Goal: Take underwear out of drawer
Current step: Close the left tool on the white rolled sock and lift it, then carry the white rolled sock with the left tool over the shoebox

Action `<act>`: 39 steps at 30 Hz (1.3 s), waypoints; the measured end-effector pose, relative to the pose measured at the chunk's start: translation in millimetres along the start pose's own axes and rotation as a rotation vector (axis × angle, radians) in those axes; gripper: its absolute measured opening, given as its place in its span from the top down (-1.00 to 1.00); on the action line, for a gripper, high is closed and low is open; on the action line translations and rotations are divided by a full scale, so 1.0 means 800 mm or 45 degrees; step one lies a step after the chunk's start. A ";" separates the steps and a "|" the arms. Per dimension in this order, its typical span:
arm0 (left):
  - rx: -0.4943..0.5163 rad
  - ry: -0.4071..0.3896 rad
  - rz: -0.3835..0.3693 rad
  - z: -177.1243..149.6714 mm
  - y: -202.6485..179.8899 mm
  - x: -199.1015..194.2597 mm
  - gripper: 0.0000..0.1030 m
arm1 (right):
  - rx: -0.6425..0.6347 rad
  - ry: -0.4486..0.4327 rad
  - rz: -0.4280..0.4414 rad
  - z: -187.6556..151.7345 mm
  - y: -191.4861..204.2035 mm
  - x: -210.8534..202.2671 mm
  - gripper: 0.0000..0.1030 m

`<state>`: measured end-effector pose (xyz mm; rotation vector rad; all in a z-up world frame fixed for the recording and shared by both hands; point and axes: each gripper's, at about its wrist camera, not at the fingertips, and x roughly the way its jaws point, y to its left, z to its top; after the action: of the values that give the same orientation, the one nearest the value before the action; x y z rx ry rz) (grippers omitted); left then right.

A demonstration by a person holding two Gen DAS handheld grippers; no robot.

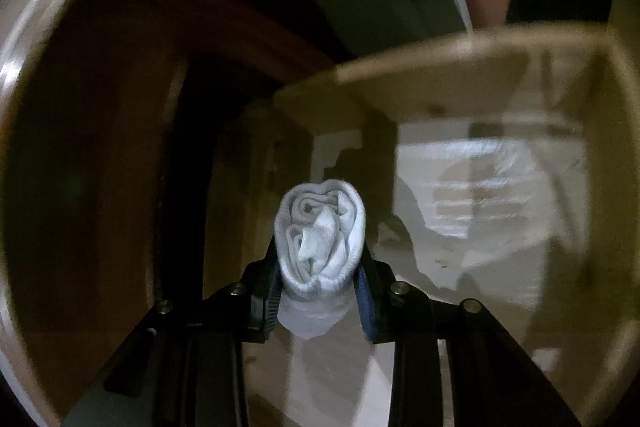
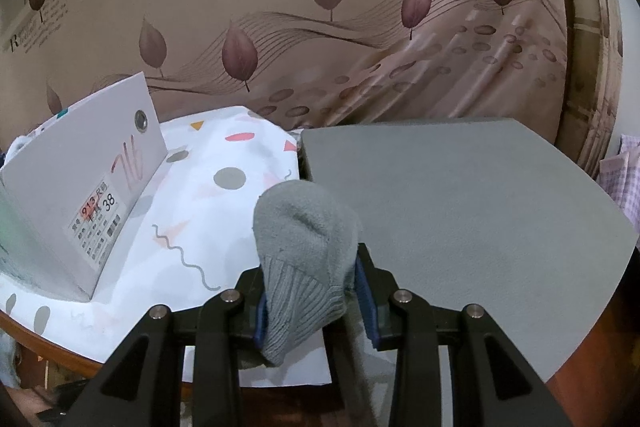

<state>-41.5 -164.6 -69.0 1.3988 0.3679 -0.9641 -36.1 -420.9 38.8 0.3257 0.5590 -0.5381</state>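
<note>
In the left wrist view my left gripper [image 1: 320, 287] is shut on a rolled white sock bundle [image 1: 320, 231], held above the open wooden drawer [image 1: 400, 75]. The drawer holds a crumpled clear plastic bag [image 1: 480, 183]. In the right wrist view my right gripper [image 2: 312, 291] is shut on a rolled grey sock bundle [image 2: 304, 247], held over the near edge of a surface covered with a white patterned cloth [image 2: 224, 195], next to a flat grey box [image 2: 460, 211].
A white shoe box [image 2: 80, 187] with a size label stands on the patterned cloth at the left. A leaf-patterned curtain [image 2: 320, 7] hangs behind. Dark brown wooden furniture [image 1: 100, 107] fills the left of the left wrist view. Pink checked fabric [image 2: 624, 179] lies at the far right.
</note>
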 end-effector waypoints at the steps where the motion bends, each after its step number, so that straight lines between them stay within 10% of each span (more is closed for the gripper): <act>1: -0.026 -0.003 -0.006 0.000 0.004 -0.009 0.43 | 0.003 0.002 0.003 0.000 0.000 0.001 0.31; 21: -0.574 0.025 -0.028 -0.034 0.083 -0.133 0.43 | 0.024 -0.024 0.000 -0.003 -0.007 -0.002 0.31; 39: -1.136 -0.214 0.016 -0.058 0.199 -0.314 0.43 | 0.041 -0.014 -0.005 -0.007 -0.010 -0.001 0.31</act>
<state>-56.5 -52.3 210.0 0.5055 0.5703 -0.7492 -43.1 -424.6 33.8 0.3523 0.5410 -0.5524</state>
